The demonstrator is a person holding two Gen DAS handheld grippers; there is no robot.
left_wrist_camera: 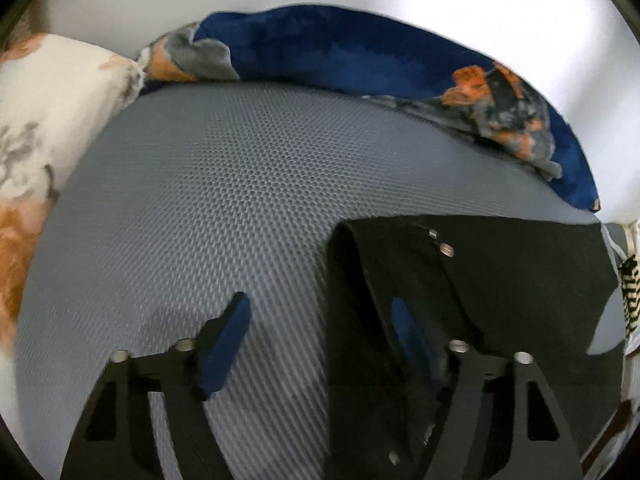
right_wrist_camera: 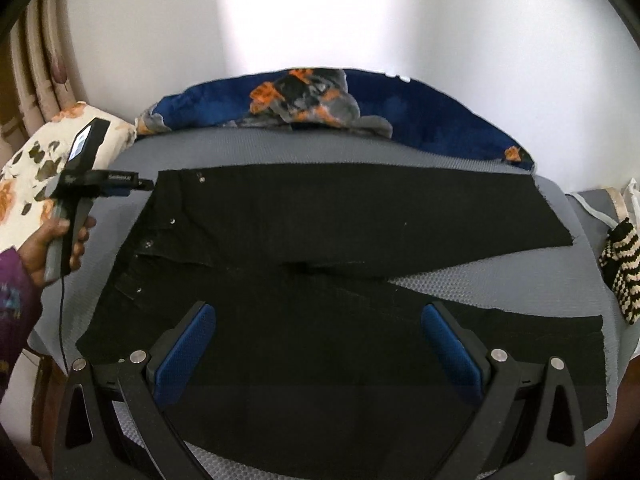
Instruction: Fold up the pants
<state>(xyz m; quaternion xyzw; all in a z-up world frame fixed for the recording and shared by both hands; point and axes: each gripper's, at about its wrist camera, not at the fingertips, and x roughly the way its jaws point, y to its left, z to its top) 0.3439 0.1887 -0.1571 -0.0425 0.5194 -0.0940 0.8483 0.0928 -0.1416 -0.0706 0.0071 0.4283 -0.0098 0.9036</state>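
Black pants lie spread on a grey mesh mat, waist to the left and both legs running right. In the right wrist view my right gripper hovers over the near leg, jaws wide apart and empty. A hand holds my left gripper at the waistband's far corner. In the left wrist view the left gripper straddles the raised edge of the pants. The left pad stands clear of the cloth. Black fabric partly hides the right pad.
A blue floral blanket is bunched along the mat's far edge against a white wall. A white floral pillow lies at the left beside a curtain. A black-and-cream striped knitted item sits at the right edge.
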